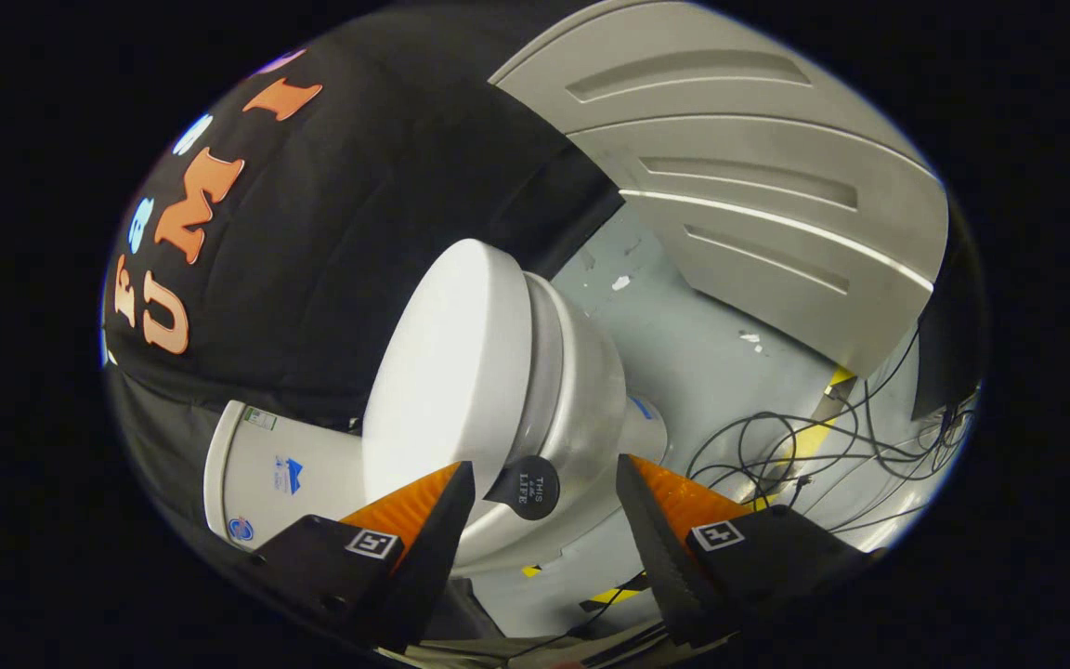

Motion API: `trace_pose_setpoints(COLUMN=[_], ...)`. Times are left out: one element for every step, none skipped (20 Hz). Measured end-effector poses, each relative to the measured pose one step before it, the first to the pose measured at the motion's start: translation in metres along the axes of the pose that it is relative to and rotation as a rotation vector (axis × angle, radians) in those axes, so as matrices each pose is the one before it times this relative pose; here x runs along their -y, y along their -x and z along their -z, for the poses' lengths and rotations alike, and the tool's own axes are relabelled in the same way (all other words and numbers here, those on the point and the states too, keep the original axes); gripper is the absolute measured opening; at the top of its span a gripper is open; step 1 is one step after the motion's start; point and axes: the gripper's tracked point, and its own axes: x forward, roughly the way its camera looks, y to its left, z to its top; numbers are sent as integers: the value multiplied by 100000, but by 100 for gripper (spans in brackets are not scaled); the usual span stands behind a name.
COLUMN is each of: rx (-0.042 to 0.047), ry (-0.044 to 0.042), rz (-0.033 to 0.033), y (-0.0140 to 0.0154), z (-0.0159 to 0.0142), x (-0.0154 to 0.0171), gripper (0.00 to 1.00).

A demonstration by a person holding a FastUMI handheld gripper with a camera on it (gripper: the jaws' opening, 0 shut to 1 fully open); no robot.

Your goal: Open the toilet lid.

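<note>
The white toilet appears rolled sideways because the gripper is tilted. Its closed lid (447, 372) lies flat on the seat and bowl (581, 400), with the tank (280, 469) behind it by the black cloth wall. A round black tab (528, 486) sticks out from the lid's front edge, between and just beyond my fingertips. My gripper (544, 483) is open, one finger (437, 520) in front of the lid's surface, the other finger (651, 520) on the bowl's side. Nothing is pressed between them.
A grey panelled wall (749, 186) stands beyond the bowl. The pale floor (684, 344) carries a tangle of black cables (823, 455) and yellow-black tape (814, 437) near the bowl-side finger.
</note>
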Motion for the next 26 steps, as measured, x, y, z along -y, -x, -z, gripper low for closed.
trace_pose_setpoints(rx=[304, -2032, -1545, -1056, -1233, -1367, -1371, -1558, -1984, -1263, -115, 758, 356, -115, 134, 858, -583, -183, -749, 2576, -1258, 2226, -170, 506, 189, -725], ry=[-3386, -2874, -2185, -983, -144, -180, -30, -247, -53, 436, 519, -369, -1108, -1129, -1321, -1423, 3, -1162, -782, -1857, 654, -1912, -51, 3568, 3795, 2974], rz=[-1729, -1577, -1018, -1382, -1360, -1517, -1811, -1542, -1277, -668, -898, -568, -879, -1613, -1643, -1250, -963, -903, -2428, 518, -2213, -968, 1986, 2571, 3186, 2466], y=[-401, 26, -6, -139, -320, -259, -276, -272, -210, -296, -250, -324, -189, -215, -64, -413, -79, 213, -119, 498, 70, -206, -90, 192, -65, 201], z=[-36, 185, 406, -36, 112, 259, 316, 313, 383, 277, -40, -269, 56, 131, 53, -128, -3, 98, 15, -578, 91, -426, -43, -86, 12, 198], x=[91, 265, 190, 149, 70, -87, -148, -199, -34, 40, 46, 25, 16, -153, -136, -213, 99, -157, -310, 228, -366, -560, -21, -121, -84, -144], gripper=[98, 98, 97, 97, 94, 91, 89, 86, 86, 86, 86, 80, 73, 72, 71, 47, 46, 46, 39, 33, 26, 18, 13, 9, 9, 8])
